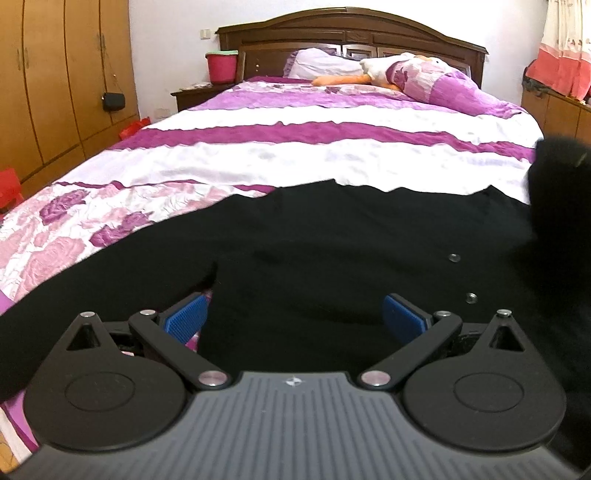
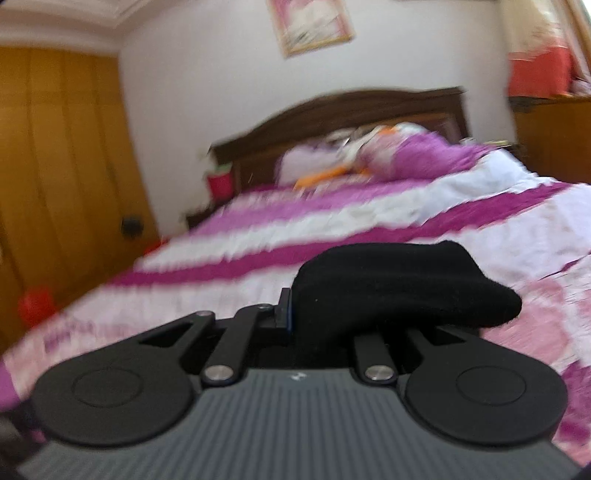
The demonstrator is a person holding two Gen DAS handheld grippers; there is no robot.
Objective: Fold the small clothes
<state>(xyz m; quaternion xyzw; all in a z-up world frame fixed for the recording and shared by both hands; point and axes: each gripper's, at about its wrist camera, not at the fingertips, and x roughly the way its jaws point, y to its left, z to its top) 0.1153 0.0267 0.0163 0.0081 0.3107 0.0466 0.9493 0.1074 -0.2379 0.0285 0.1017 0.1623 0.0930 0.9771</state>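
Note:
A black garment (image 1: 314, 251) with metal snap buttons (image 1: 453, 257) lies spread on the purple and white bedspread (image 1: 295, 158). My left gripper (image 1: 295, 317) is open just above its near edge, blue pads (image 1: 186, 318) wide apart, holding nothing. At the right edge of the left wrist view a fold of the black cloth (image 1: 554, 192) is lifted. In the blurred right wrist view my right gripper (image 2: 325, 314) is shut on a bunched part of the black garment (image 2: 399, 288), held above the bed.
Pillows (image 1: 424, 81) and an orange and white plush toy (image 1: 354, 77) lie by the dark wooden headboard (image 1: 351, 33). A wooden wardrobe (image 1: 55, 85) stands left. A red bucket (image 1: 221, 66) sits on the nightstand. A cabinet (image 1: 561, 110) is at the right.

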